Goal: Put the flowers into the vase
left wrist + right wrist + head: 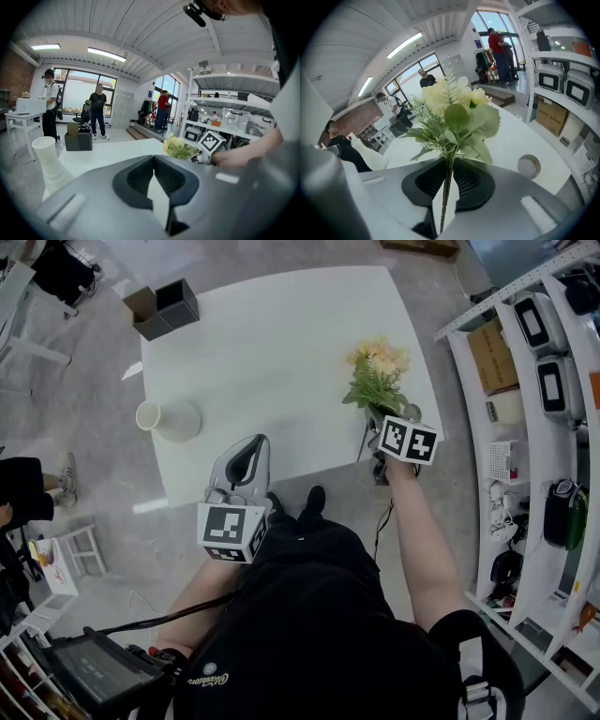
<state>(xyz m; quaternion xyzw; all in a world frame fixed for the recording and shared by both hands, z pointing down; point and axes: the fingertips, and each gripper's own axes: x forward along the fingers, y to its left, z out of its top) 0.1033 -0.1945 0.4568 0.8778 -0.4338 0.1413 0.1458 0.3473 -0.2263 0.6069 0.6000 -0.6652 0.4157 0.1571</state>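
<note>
The flowers (pixel 457 110) are clamped by their stems in the right hand-held gripper (pixel 448 165) at the worktop's (pixel 272 343) near edge, ready for carrying to the vase (pixel 172 418), while the left hand-held gripper (pixel 152 159) is held together, empty.

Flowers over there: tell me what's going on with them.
A person holds a gripper in each hand. The right gripper has its jaws shut on the stems of the flowers, near the right edge of the table. The vase stands at the left, without flowers. The left gripper is shut and empty.
</note>
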